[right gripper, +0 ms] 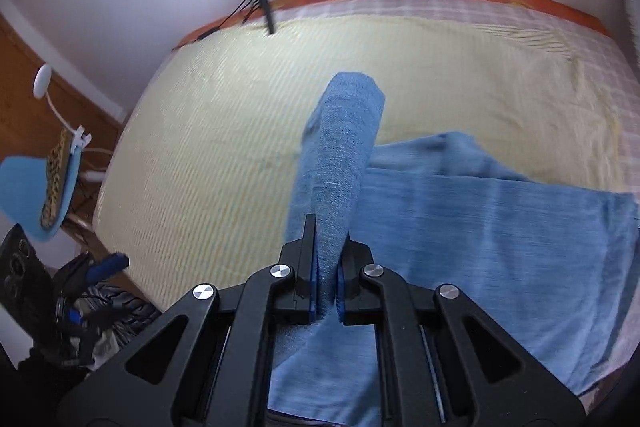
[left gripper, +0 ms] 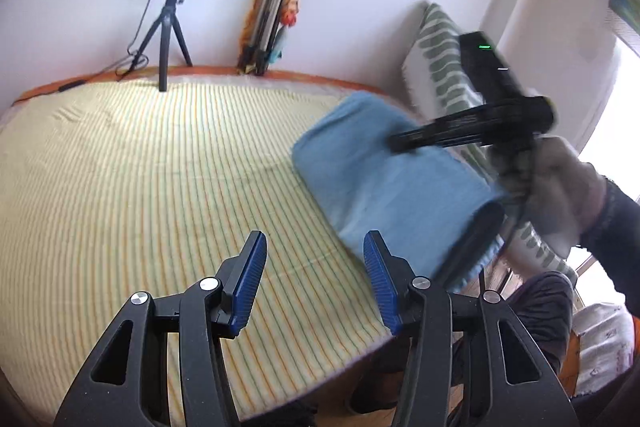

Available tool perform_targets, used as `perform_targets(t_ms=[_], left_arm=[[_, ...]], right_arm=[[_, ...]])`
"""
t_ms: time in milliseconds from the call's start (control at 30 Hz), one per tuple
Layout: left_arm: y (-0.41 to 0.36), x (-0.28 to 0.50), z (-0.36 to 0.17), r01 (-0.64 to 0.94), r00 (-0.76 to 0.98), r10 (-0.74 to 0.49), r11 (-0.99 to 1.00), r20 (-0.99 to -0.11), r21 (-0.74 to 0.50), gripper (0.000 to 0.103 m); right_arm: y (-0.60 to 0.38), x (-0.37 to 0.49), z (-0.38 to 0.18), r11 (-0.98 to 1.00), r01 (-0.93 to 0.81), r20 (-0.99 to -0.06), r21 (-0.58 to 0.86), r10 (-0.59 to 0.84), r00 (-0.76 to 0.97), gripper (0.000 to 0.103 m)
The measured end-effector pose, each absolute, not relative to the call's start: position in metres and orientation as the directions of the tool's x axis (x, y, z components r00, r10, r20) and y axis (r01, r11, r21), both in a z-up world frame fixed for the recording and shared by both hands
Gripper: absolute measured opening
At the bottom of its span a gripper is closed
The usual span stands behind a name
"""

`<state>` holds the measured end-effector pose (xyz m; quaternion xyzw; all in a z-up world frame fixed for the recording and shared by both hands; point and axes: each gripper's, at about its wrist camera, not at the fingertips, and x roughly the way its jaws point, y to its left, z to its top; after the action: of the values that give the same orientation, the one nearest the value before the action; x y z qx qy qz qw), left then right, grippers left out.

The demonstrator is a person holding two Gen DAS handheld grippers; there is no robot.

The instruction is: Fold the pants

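The light blue pants lie folded at the right side of the bed with the yellow striped cover. My left gripper is open and empty, above the cover just left of the pants. My right gripper is shut on a fold of the pants, which stands up between its fingers; the rest of the cloth spreads flat to the right. In the left wrist view the right gripper hovers over the far end of the pants, held by a gloved hand.
A ring light on a tripod stands at the bed's far edge, with a folded tripod leaning on the wall. A green patterned pillow stands at the right. A blue chair and clutter sit left of the bed.
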<state>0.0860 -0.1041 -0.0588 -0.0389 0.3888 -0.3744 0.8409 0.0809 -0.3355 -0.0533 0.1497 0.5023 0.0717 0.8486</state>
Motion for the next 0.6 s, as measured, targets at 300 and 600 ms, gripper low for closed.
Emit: perform_targets(t_ms=[300, 600], left_arm=[[-0.228, 0.088, -0.078, 0.747, 0.232, -0.748, 0.546, -0.622, -0.378, 0.047], [-0.332, 0.045, -0.093, 0.860, 0.075, -0.766, 0.374, -0.638, -0.348, 0.047]], right_arm=[[-0.414, 0.050, -0.027, 0.951, 0.092, -0.806, 0.296, 0.197, 0.559, 0.006], [-0.508, 0.009, -0.031, 0.946, 0.252, -0.816, 0.202, 0.021, 0.578, 0.005]])
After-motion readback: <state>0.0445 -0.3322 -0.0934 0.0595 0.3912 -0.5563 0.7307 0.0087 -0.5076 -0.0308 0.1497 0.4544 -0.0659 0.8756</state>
